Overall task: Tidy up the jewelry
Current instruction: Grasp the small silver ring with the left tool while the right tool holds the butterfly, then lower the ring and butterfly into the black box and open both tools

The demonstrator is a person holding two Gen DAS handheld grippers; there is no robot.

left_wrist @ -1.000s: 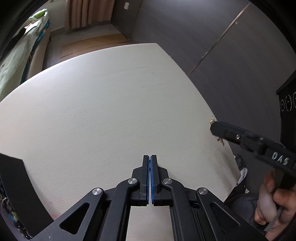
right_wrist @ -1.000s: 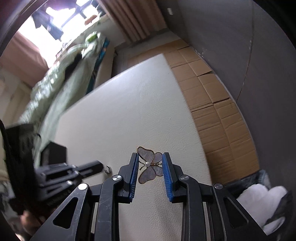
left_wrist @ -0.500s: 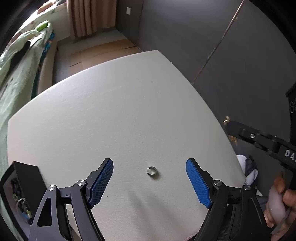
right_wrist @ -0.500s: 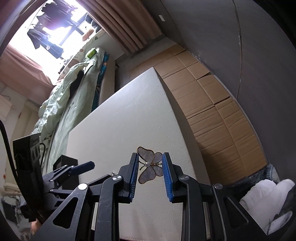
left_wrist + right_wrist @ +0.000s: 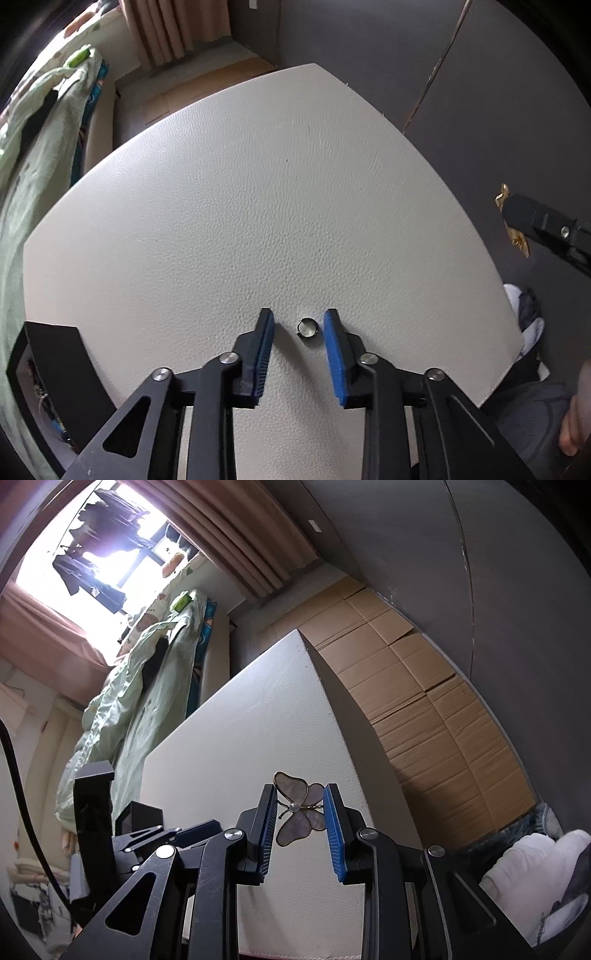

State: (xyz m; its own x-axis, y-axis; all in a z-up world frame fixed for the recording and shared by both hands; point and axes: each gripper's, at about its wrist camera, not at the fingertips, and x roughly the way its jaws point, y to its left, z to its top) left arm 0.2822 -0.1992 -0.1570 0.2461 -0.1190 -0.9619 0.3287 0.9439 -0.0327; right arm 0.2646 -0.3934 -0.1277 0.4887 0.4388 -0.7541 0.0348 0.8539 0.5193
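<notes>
On the tabletop: your left tongs [image 5: 299,328] point down at the white tabletop [image 5: 240,206], with a small silver ring [image 5: 307,328] lying flat between the two blue pads.
Left tongs: you have just been closing them, and now they stand narrow around the ring. A thin gap shows on each side, so the pads [image 5: 334,350] do not press on it yet.
Why so close: the ring is tiny and flat. I think you need the pads low and tight beside it to pinch it.
Right tongs: your right tongs [image 5: 300,814] are shut on a butterfly brooch [image 5: 300,814], held up in the air off the tabletop.
Why held up: I think you keep the brooch safe there while the other hand works on the ring.
Black box: a black box [image 5: 51,373] sits at the left edge of the tabletop, near your left tongs. Small things seem to be inside, but they are too dark to tell.
Next: squeeze a bit more. Watch out, the ring may slip away.
</notes>
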